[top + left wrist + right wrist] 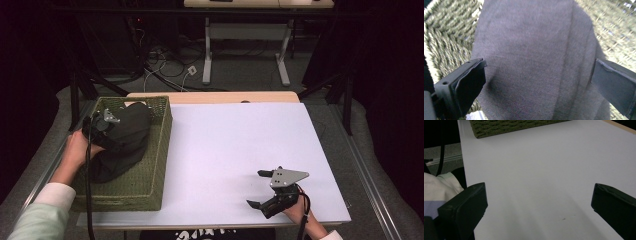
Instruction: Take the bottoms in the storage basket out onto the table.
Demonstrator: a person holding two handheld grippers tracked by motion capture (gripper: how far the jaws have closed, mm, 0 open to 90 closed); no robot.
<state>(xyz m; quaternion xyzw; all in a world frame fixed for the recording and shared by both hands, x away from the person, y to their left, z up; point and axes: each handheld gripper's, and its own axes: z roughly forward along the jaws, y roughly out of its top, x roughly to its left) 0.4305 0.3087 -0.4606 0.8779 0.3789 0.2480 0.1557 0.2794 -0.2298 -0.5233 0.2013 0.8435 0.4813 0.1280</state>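
Note:
A dark grey folded cloth (122, 145) lies inside a green woven basket (150, 190) at the table's left side. My left gripper (120, 131) reaches into the basket over the cloth. In the left gripper view it (537, 75) is open, its jaws spread wide on either side of the cloth (534, 50), with the basket's weave (446, 32) behind. My right gripper (259, 189) rests low over the white table near the front right, open and with nothing between its fingers. The right gripper view shows it (539, 202) over bare white surface, with the basket (511, 126) far ahead.
The white table top (240, 145) stretches from the basket to the right edge, with a wooden strip (215, 97) along the back. Beyond it stand a desk's white legs (207, 65) and cables (165, 65) on the floor. A pale sleeve (436, 187) shows near the right gripper.

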